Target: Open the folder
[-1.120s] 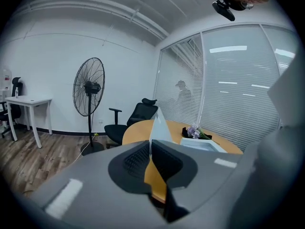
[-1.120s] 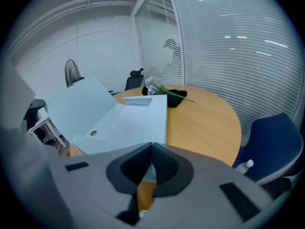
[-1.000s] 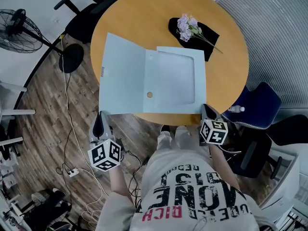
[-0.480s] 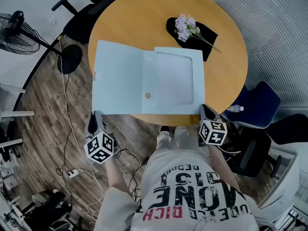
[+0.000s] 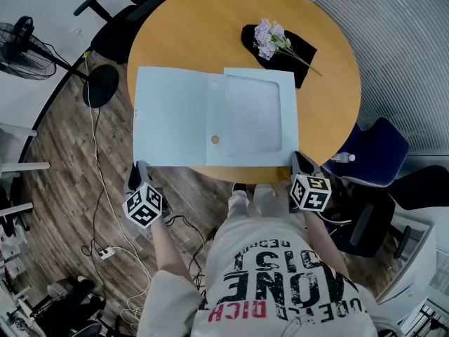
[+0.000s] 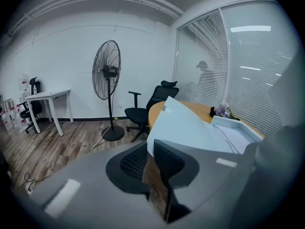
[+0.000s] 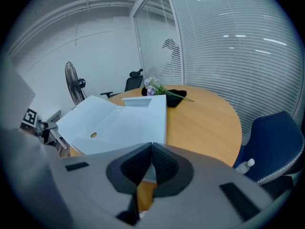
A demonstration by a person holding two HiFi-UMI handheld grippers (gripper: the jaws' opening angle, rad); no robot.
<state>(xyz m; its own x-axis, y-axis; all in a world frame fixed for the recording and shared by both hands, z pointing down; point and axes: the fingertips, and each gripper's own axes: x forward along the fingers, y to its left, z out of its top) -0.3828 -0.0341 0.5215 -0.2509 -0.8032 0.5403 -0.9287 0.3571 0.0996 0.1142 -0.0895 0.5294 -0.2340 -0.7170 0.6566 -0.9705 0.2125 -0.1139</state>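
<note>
1. The folder is open on the round wooden table. Its cover is spread out to the left and its tray half lies on the right.
2. The cover's left part overhangs the table's left edge, above the wood floor. A small round hole sits near the fold on the near side.
3. Your left gripper is just off the cover's near left corner, below the table edge and not touching the folder.
4. In the left gripper view, the left gripper's jaws stand a narrow gap apart and have just been opening. There is nothing between them, and only floor shows through the gap.
5. Your right gripper sits at the folder's near right corner.
6. In the right gripper view, the right gripper's pads meet at the tips with nothing clamped between them. The folder lies just beyond them, and I can't tell whether the tips touch it.
7. On the far right of the table there's a purple flower sprig lying on a black cloth, well apart from the folder.
8. Around the table: a standing fan at far left, a black office chair at the far left edge, and a blue chair at the right with a bottle on it.
</note>
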